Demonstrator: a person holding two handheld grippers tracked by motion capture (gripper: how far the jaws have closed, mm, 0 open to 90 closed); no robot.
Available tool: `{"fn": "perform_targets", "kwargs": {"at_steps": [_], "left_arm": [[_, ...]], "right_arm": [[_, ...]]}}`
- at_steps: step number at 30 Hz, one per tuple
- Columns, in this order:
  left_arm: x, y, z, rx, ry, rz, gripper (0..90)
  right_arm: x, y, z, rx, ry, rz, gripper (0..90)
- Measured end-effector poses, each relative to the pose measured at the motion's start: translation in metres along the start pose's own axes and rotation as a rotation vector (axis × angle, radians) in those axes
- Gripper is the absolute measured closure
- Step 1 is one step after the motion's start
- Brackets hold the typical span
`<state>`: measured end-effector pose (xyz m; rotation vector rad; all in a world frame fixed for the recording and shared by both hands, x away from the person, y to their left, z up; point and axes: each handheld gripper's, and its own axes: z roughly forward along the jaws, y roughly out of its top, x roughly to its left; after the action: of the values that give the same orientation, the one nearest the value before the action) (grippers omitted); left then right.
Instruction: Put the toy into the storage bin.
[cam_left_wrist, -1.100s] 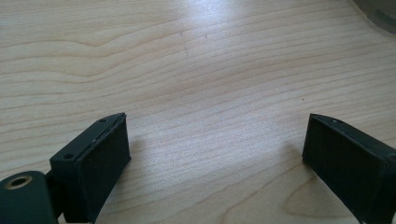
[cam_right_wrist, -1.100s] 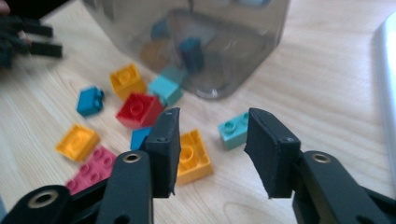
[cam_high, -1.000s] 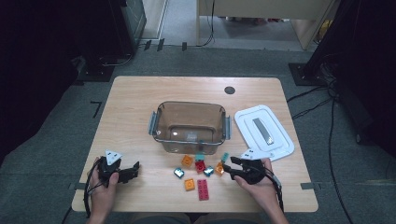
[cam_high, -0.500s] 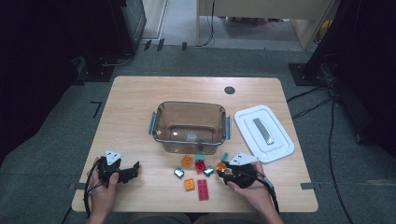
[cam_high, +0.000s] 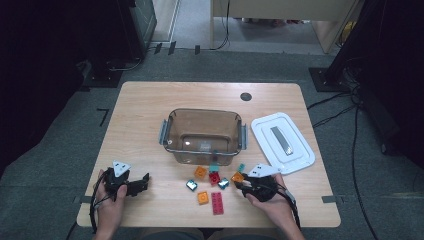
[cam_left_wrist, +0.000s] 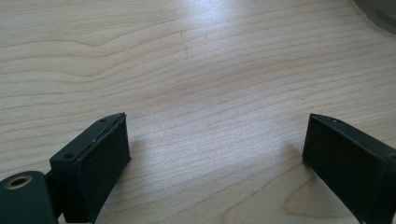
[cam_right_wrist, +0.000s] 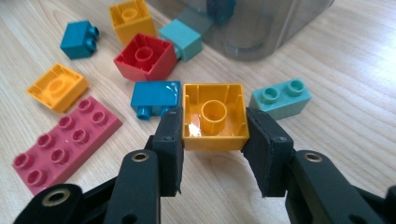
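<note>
1. Orange block (cam_right_wrist: 215, 116) sits between the two jaws of the right gripper (cam_right_wrist: 214, 140), with its hollow underside turned up, and both pads touch its sides; it lies on the wooden table (cam_right_wrist: 355, 93).
2. These jaws have just been closing, and in the right gripper view they grasp the block from its left and right sides.
3. Just beyond the right jaw lies a light teal block (cam_right_wrist: 280, 97) with two studs, near the orange block but apart from it.
4. Just beyond the left jaw lies a blue block (cam_right_wrist: 154, 97) on its side, very close to the orange block; I cannot tell if they touch.
5. Farther ahead of the jaws there are a red block (cam_right_wrist: 144, 57), a teal cube (cam_right_wrist: 182, 38) and a second orange block (cam_right_wrist: 130, 17), and behind them stands the clear container (cam_right_wrist: 261, 23).
6. To the left of the left jaw lies a flat pink plate (cam_right_wrist: 65, 140) with eight studs, and beyond it a flat orange piece (cam_right_wrist: 57, 86) and a dark teal block (cam_right_wrist: 78, 38).
7. In the high view the right gripper (cam_high: 242, 184) is at the right end of the block group, and a white lid (cam_high: 282, 142) lies beyond it on the table.
8. The left gripper (cam_left_wrist: 217, 149) has its jaws wide apart, released, with only bare wood between them.
</note>
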<state>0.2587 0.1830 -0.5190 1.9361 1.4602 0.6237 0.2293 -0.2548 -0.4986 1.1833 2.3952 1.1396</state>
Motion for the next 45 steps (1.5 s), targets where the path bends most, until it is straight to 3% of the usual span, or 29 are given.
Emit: {"fn": "perform_targets", "kwargs": {"at_steps": [13, 18, 25, 37, 45], "left_arm": [[0.0, 0.0, 0.0, 0.0, 0.0, 0.0, 7.3], [0.0, 0.0, 0.0, 0.0, 0.0, 0.0, 7.3], [0.0, 0.0, 0.0, 0.0, 0.0, 0.0, 7.3], [0.0, 0.0, 0.0, -0.001, 0.0, 0.0, 7.3], [0.0, 0.0, 0.0, 0.001, 0.0, 0.0, 7.3]], "right_arm": [[-0.003, 0.017, -0.028, -0.036, -0.009, 0.056, 60.3], [-0.01, 0.024, -0.043, -0.067, -0.039, 0.098, 60.3], [-0.018, 0.035, -0.061, -0.09, -0.031, 0.114, 60.3], [-0.021, 0.071, -0.087, -0.106, -0.027, 0.072, 60.3], [-0.019, 0.107, -0.089, -0.128, -0.028, 0.041, 60.3]]}}
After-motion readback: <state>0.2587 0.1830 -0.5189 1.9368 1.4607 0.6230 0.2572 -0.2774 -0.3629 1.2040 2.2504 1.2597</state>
